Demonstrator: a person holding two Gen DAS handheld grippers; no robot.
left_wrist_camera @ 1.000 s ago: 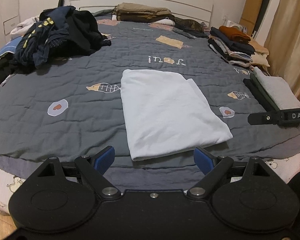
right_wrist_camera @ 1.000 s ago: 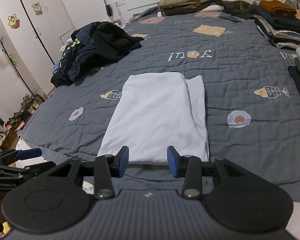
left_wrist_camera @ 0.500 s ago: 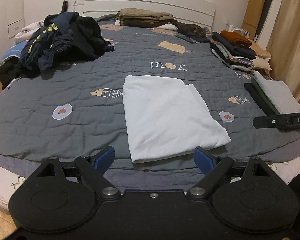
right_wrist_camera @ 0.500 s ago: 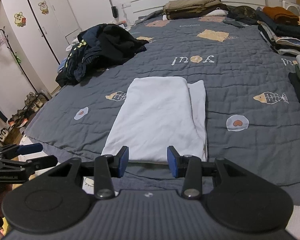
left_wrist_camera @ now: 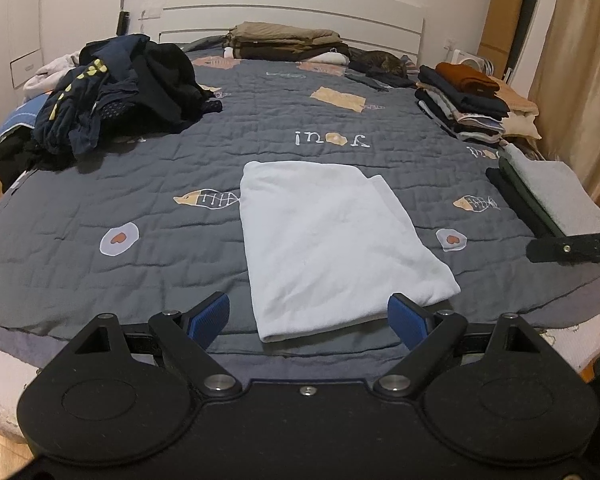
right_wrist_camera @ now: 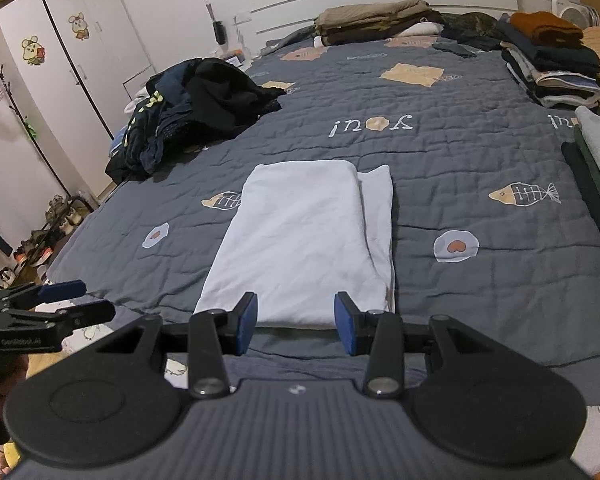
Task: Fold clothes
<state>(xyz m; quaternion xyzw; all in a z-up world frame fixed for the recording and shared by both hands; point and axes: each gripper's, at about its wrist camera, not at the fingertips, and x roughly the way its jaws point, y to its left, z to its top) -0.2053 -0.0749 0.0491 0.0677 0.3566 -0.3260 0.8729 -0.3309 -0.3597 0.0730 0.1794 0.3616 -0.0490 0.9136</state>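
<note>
A folded white garment (left_wrist_camera: pixel 332 236) (right_wrist_camera: pixel 304 244) lies flat on the grey quilted bed (left_wrist_camera: pixel 148 184), its near edge close to the bed's front edge. My left gripper (left_wrist_camera: pixel 308 318) hangs just short of that near edge, jaws wide apart and empty. My right gripper (right_wrist_camera: pixel 296 322) is also in front of the garment's near edge, jaws partly apart with nothing between the blue pads (right_wrist_camera: pixel 247 322). Each gripper shows at the edge of the other's view: the right one (left_wrist_camera: pixel 572 246), the left one (right_wrist_camera: pixel 56 300).
A heap of dark unfolded clothes (left_wrist_camera: pixel 112 96) (right_wrist_camera: pixel 196 108) sits at the left of the bed. Folded stacks (left_wrist_camera: pixel 464 100) (right_wrist_camera: pixel 552 56) line the right side, with a grey and dark folded pile (left_wrist_camera: pixel 548 196) nearer. More folded items (left_wrist_camera: pixel 284 42) lie by the headboard. A wardrobe (right_wrist_camera: pixel 72 60) stands left.
Both grippers have drawn back a little from the bed, so the white garment looks slightly farther off. Neither jaw opening has changed.
</note>
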